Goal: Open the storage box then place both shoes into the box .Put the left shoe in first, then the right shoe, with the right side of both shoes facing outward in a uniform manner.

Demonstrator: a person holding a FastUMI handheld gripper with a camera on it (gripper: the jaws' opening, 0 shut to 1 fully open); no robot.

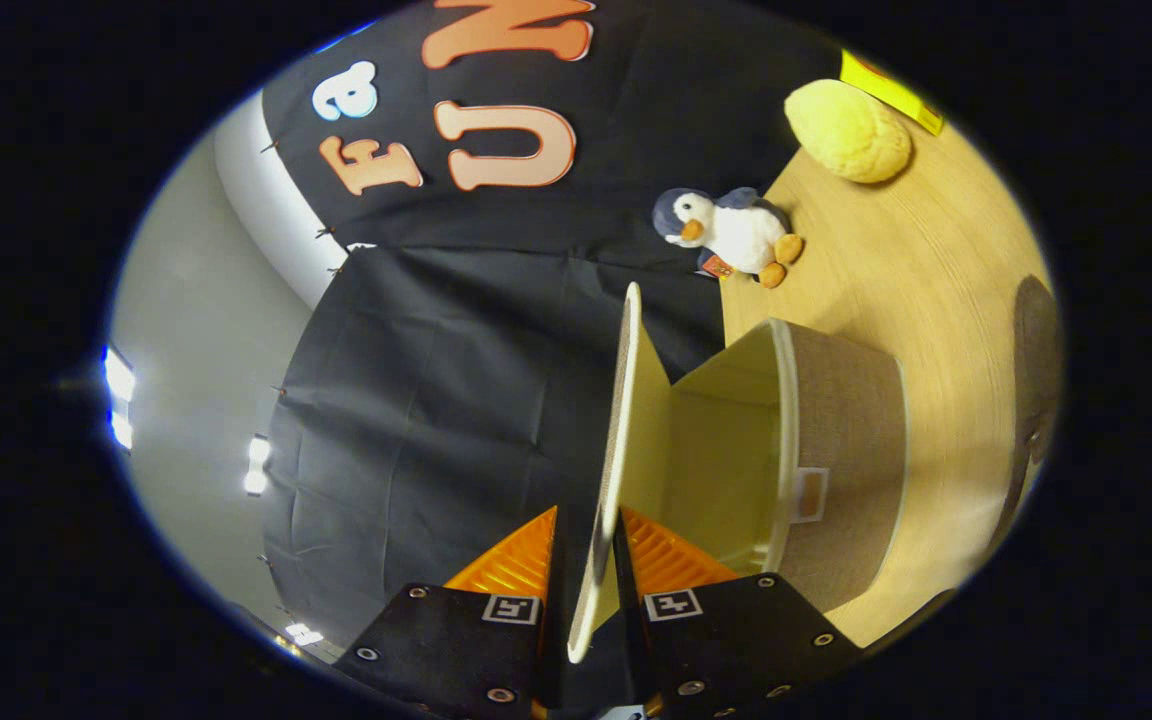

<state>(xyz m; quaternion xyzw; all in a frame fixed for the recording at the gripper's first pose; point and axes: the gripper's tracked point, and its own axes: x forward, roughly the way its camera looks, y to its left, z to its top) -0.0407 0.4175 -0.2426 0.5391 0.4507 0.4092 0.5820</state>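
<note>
The view is rolled sideways, with the wooden table point(936, 290) at the right. The storage box point(841, 450) is covered in grey fabric and cream inside, and it stands on the table just ahead of the fingers. Its lid point(621, 420) is swung up, edge-on to me, and runs back between my fingers. My gripper point(591, 545) is shut on the lid's near edge, one finger on each face. The box's inside point(726, 450) looks bare as far as I can see. A dark shoe-like shape point(1036, 370) lies on the table beyond the box.
A plush penguin point(736, 232) sits at the table's back edge against the black cloth wall. A yellow plush ball point(848, 130) lies farther along that edge, with a yellow card point(891, 92) behind it. Ceiling lights point(118, 395) glow on the other side.
</note>
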